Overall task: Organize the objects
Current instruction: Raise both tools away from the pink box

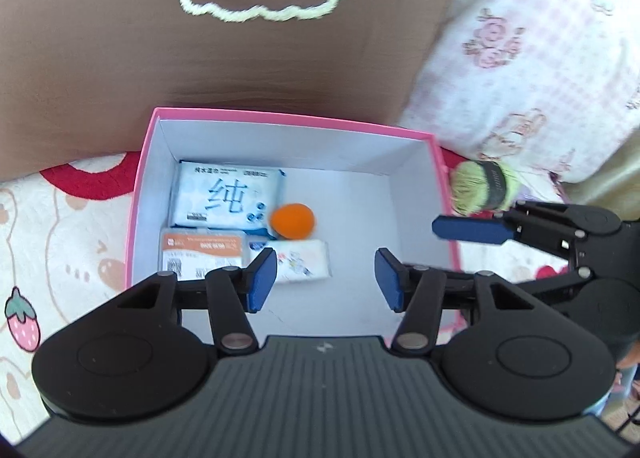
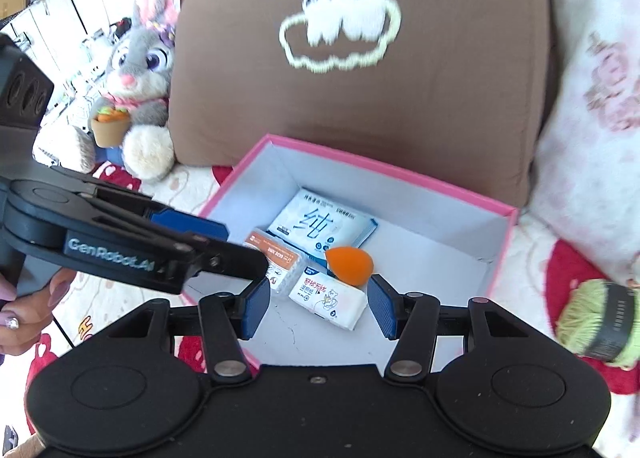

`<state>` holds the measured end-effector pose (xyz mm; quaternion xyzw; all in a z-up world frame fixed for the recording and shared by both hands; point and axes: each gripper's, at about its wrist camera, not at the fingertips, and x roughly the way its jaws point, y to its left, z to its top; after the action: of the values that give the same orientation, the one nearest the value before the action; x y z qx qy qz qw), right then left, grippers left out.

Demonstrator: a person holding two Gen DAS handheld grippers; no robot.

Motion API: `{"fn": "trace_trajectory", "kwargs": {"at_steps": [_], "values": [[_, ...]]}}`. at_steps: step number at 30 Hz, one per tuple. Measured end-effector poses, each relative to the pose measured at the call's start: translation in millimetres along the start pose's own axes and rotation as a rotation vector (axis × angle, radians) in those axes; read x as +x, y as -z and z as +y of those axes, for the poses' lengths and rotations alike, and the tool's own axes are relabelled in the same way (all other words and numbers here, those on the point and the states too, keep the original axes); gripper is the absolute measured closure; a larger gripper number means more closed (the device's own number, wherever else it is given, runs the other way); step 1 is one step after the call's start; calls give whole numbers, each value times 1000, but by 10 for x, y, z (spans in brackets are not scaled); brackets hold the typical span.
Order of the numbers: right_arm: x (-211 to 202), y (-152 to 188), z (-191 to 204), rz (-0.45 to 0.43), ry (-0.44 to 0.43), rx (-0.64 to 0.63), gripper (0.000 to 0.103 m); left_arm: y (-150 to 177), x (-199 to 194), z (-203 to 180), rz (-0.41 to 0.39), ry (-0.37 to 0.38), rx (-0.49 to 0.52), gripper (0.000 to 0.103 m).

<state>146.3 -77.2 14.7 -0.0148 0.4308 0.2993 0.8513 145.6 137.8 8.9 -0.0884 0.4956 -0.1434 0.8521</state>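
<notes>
Left wrist view looks down into a pink box point(image 1: 140, 194) with a white inside, sitting on a cream bedspread point(image 1: 60, 242) printed with strawberries and red shapes. Packed into the box's left half: a blue-and-white wipes pack point(image 1: 228, 194) toward the back wall, an orange-labelled packet point(image 1: 202, 252) at the front left, a small tissue pack point(image 1: 300, 260) beside it, and an orange egg-shaped sponge point(image 1: 293, 221) in the middle, resting against the packs. The right half is bare. The left gripper point(image 1: 326, 284) hovers over the box's front with its fingers moderately apart, nothing between them. Same for the right gripper point(image 2: 318, 310), fingers parted and empty. A green yarn ball point(image 2: 596, 324) lies on the bedspread just outside the box's right wall. Behind the box leans a brown cushion point(image 2: 440, 98); a grey plush rabbit point(image 2: 138, 70) sits left of it and a floral pink pillow point(image 1: 540, 70) to its right.
</notes>
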Motion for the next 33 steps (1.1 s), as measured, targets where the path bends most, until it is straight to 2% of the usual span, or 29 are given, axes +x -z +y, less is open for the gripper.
{"fn": "trace_trajectory", "kwargs": {"at_steps": [7, 11, 15, 22, 26, 33], "values": [[-462, 89, 148, -42, 27, -32, 43, 146, -399, -198, -8, -1, 19, 46], [-684, 223, 239, -48, 34, -71, 39, 282, -594, -293, -4, -41, 26, 44], [-905, 396, 319, -54, 46, -106, 34, 444, -709, -374, 7, -35, 36, 42], [-1215, 610, 384, -78, 65, -116, 29, 696, -829, -557, 21, -11, 65, 38], [-1351, 752, 413, -92, 85, -123, 23, 806, -852, -657, 24, 1, 84, 36], [-1497, 1056, 444, -82, 138, -147, 18, 993, -823, -840, 61, 10, 131, 30]]}}
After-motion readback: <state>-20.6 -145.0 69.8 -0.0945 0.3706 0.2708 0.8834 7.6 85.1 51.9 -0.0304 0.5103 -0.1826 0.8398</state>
